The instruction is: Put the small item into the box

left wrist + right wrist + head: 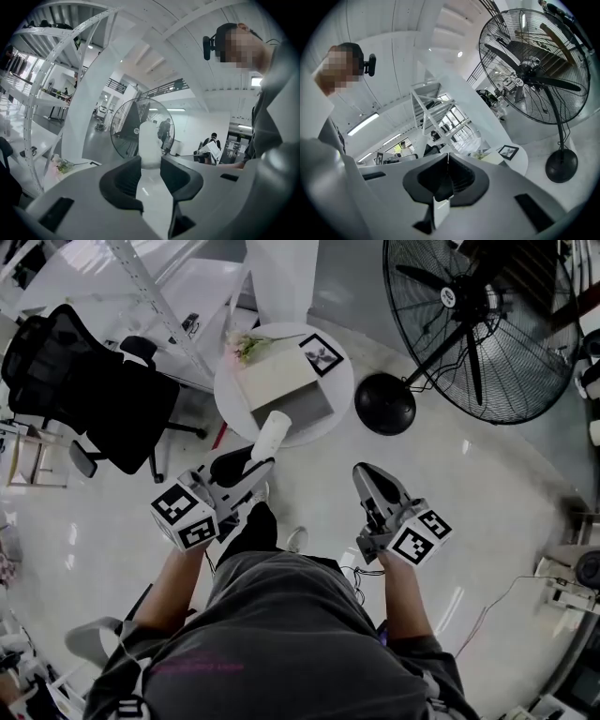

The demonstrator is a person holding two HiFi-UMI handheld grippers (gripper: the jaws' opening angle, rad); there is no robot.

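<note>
A small white cylinder [271,436] sticks out of my left gripper [251,465], which is shut on its lower end. In the left gripper view the cylinder [149,142] stands upright between the dark pads, held at my left gripper [150,165]. It hangs just short of the near edge of a round white table [234,399]. On that table lies an open pale box [286,381] with its lid folded back. My right gripper [367,476] hovers above the floor to the right of the table, jaws together and empty. In its own view my right gripper [448,159] shows the jaws meeting in a thin line.
A framed picture [322,354] and a small bunch of flowers [246,345] share the table with the box. A large black floor fan [483,320] with a round base [384,404] stands to the right. A black office chair [89,385] is at the left, a white metal frame [155,296] behind.
</note>
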